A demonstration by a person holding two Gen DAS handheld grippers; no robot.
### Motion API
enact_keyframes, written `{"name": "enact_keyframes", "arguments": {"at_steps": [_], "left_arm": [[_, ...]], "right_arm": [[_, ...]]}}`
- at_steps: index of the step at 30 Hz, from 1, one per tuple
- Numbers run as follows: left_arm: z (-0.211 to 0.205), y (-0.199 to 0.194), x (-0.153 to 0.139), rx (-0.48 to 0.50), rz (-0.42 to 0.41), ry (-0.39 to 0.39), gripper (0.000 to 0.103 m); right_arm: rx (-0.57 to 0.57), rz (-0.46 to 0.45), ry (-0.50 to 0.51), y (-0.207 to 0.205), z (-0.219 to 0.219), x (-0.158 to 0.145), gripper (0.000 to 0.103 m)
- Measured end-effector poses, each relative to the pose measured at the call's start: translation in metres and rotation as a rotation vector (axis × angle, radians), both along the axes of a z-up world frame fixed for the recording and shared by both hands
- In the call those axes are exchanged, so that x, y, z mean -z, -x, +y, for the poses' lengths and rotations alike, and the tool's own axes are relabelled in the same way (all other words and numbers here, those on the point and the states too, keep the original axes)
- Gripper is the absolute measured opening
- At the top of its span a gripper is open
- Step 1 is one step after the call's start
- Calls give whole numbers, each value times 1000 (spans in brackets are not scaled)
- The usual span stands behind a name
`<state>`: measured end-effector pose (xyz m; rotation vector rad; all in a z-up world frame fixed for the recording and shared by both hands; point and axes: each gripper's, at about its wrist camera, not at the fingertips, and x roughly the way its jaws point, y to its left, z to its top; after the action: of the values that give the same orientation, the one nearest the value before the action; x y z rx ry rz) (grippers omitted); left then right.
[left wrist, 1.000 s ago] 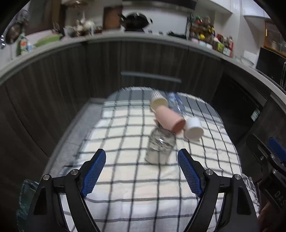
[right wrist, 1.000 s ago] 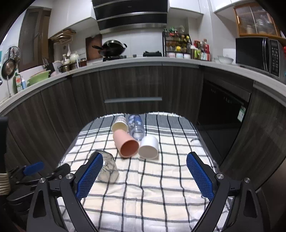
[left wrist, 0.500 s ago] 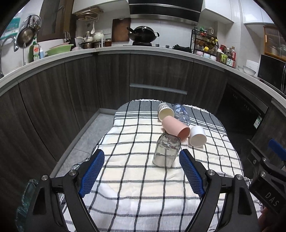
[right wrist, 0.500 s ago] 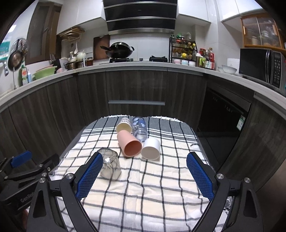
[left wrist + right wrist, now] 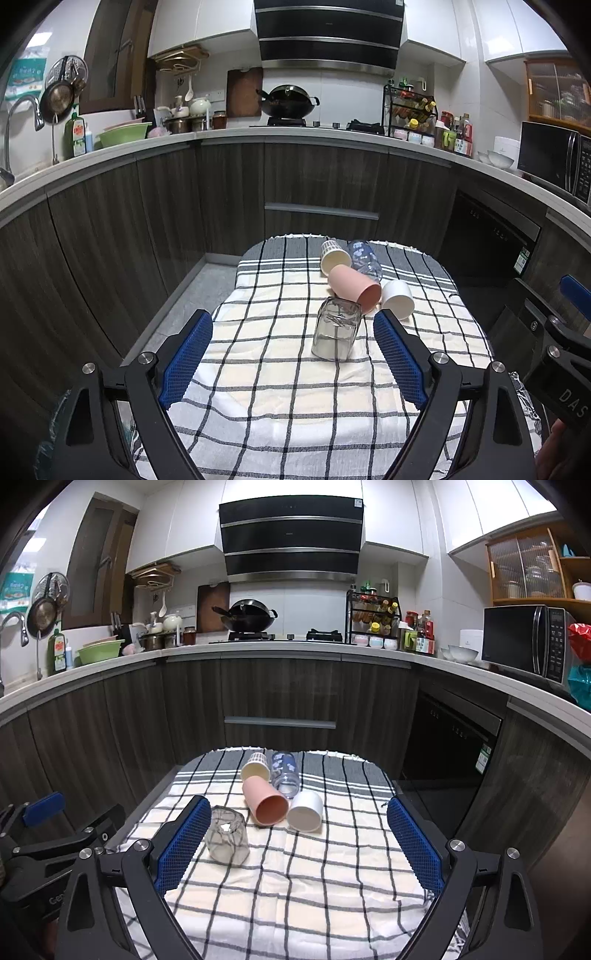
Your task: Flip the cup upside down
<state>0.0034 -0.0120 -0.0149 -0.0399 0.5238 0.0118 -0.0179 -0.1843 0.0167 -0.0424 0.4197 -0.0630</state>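
Observation:
A clear glass cup (image 5: 335,328) stands upside down on the checked cloth (image 5: 280,387); it also shows in the right wrist view (image 5: 226,839). Behind it lie a pink cup (image 5: 354,285), a white cup (image 5: 397,298), a cream ribbed cup (image 5: 334,256) and a clear printed glass (image 5: 364,254), all on their sides. My left gripper (image 5: 293,360) is open and empty, held back from the glass cup. My right gripper (image 5: 299,843) is open and empty, with the glass cup just beside its left finger in the view.
The cloth-covered table (image 5: 295,893) stands in front of dark kitchen cabinets (image 5: 280,698). The right gripper's body (image 5: 557,354) shows at the right edge of the left wrist view. The left gripper's body (image 5: 55,842) shows at the left of the right wrist view.
Both grippers have pulled back and tilted up from the table, so the cups look farther away. The glass cup stays upside down where it was.

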Motion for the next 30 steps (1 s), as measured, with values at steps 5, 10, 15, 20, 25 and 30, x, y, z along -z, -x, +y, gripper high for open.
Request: {"name": "enact_keyframes", "arguments": {"at_steps": [5, 10, 15, 20, 25, 30], "left_arm": [[-2, 0, 0, 0, 3, -3, 90], [-3, 0, 2, 1, 8, -3, 90], [-3, -1, 2, 1, 7, -3, 90], [-4, -1, 2, 0, 8, -3, 90], [-4, 0, 2, 1, 8, -3, 90], [-3, -1, 3, 0, 7, -2, 90]], "right_arm": [[4, 5, -8, 0, -1, -1, 96], [6, 5, -8, 1, -2, -2, 96], [8, 8, -12, 1, -3, -2, 96], [7, 10, -11, 0, -3, -1, 96], [10, 15, -17, 1, -3, 0, 96], [12, 18, -19, -1, -3, 2, 96]]}}
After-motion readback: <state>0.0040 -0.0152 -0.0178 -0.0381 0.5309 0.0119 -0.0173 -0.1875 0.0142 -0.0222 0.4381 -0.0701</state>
